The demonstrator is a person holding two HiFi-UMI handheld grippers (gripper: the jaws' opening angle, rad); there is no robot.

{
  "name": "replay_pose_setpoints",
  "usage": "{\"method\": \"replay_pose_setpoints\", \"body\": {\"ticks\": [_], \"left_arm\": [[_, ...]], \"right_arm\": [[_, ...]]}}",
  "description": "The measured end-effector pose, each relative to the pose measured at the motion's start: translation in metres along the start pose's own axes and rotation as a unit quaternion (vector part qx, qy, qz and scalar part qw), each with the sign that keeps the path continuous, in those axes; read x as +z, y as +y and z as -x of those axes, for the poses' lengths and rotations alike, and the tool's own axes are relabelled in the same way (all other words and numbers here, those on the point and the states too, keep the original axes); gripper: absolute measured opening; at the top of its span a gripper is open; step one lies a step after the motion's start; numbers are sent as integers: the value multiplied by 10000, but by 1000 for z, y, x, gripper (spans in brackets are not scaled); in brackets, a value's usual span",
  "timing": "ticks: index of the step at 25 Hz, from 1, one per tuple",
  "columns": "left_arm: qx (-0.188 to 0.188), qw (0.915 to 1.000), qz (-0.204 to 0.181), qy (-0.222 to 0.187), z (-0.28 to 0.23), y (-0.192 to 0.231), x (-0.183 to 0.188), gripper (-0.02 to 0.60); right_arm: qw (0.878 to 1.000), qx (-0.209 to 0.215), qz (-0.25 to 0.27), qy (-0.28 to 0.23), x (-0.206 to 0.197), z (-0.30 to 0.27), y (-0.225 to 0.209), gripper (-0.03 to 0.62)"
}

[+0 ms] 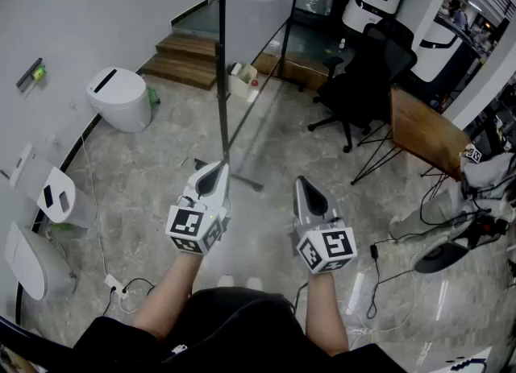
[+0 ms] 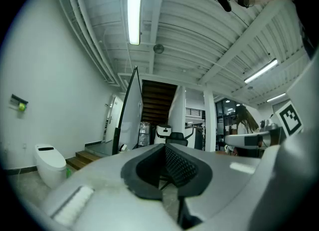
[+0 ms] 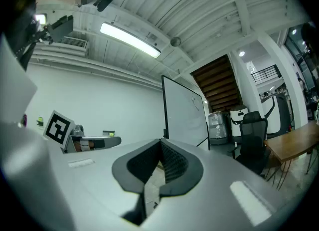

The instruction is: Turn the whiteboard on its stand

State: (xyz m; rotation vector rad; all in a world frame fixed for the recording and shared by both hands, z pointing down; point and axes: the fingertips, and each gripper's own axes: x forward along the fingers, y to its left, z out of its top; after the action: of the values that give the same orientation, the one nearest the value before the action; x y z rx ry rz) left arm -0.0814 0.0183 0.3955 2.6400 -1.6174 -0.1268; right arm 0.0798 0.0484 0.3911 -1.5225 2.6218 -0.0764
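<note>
The whiteboard (image 1: pixel 256 33) stands on its stand ahead of me. The head view shows it from above, its black edge frame (image 1: pixel 222 65) running straight down to a foot on the floor (image 1: pixel 246 180). My left gripper (image 1: pixel 214 171) is shut and empty, its tip just below that frame's lower end. My right gripper (image 1: pixel 310 190) is also shut and empty, to the right of the board. In the left gripper view the whiteboard (image 2: pixel 128 110) is nearly edge-on and some way beyond the gripper (image 2: pixel 167 147). In the right gripper view the whiteboard (image 3: pixel 184 110) shows its white face beyond the gripper (image 3: pixel 160 142).
White toilet-like units (image 1: pixel 121 97) stand along the left wall. Wooden steps (image 1: pixel 189 57) lie behind the board. A black office chair (image 1: pixel 367 73) and a wooden table (image 1: pixel 423 130) are at the right. A power strip with cables (image 1: pixel 117 287) lies near my left.
</note>
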Motion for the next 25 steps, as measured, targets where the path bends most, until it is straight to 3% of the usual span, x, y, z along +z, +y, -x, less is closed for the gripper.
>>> {"method": "replay_pose_setpoints", "body": {"ticks": [8, 15, 25], "left_arm": [[-64, 10000, -9, 28, -6, -12, -10, 5], [-58, 10000, 2, 11, -11, -23, -14, 5], [63, 9997, 194, 117, -14, -39, -30, 4]], "right_arm": [[10000, 52, -1, 0, -1, 8, -11, 5], [9991, 412, -2, 83, -7, 12, -9, 6], [9987, 457, -191, 142, -15, 25, -37, 6]]}}
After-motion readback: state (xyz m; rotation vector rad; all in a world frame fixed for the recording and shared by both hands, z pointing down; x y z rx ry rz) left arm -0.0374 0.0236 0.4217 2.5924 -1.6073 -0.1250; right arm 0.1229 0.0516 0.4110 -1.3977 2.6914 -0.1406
